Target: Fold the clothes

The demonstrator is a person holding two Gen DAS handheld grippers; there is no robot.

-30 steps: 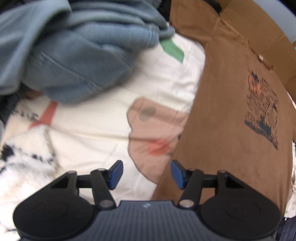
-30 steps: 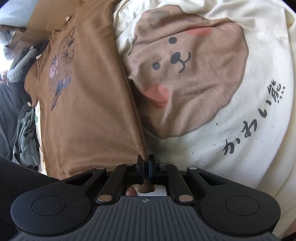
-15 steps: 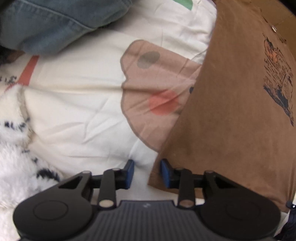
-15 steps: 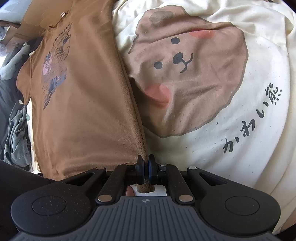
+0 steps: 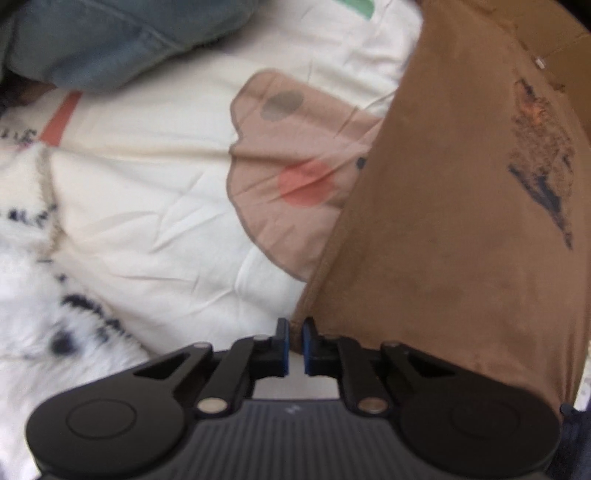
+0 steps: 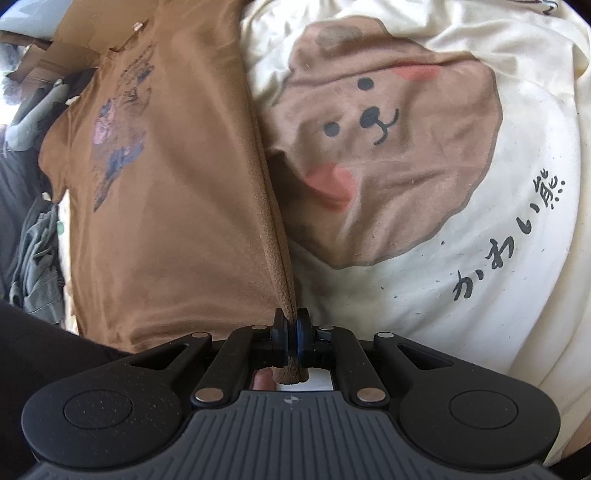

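A brown T-shirt (image 5: 443,221) with a dark print lies flat on a cream bedcover (image 5: 147,192) with a bear's face on it. In the left wrist view its near corner sits between the tips of my left gripper (image 5: 294,332). The jaws are closing on that corner and only a slim gap shows lower down. In the right wrist view the brown T-shirt (image 6: 166,221) runs away from me, and my right gripper (image 6: 291,325) is shut on its near right edge. A tuft of brown cloth sticks out behind the pads.
A blue garment (image 5: 110,37) is heaped at the far left, and a white fluffy spotted throw (image 5: 55,314) lies near left. Cardboard (image 6: 74,33) lies beyond the shirt's collar. Grey clothes (image 6: 33,258) and a dark sleeve (image 6: 37,350) sit at the left edge.
My left gripper has come down toward the shirt's near corner and its jaws have gone from wide open to nearly together around it. The right gripper has kept its grip and place.
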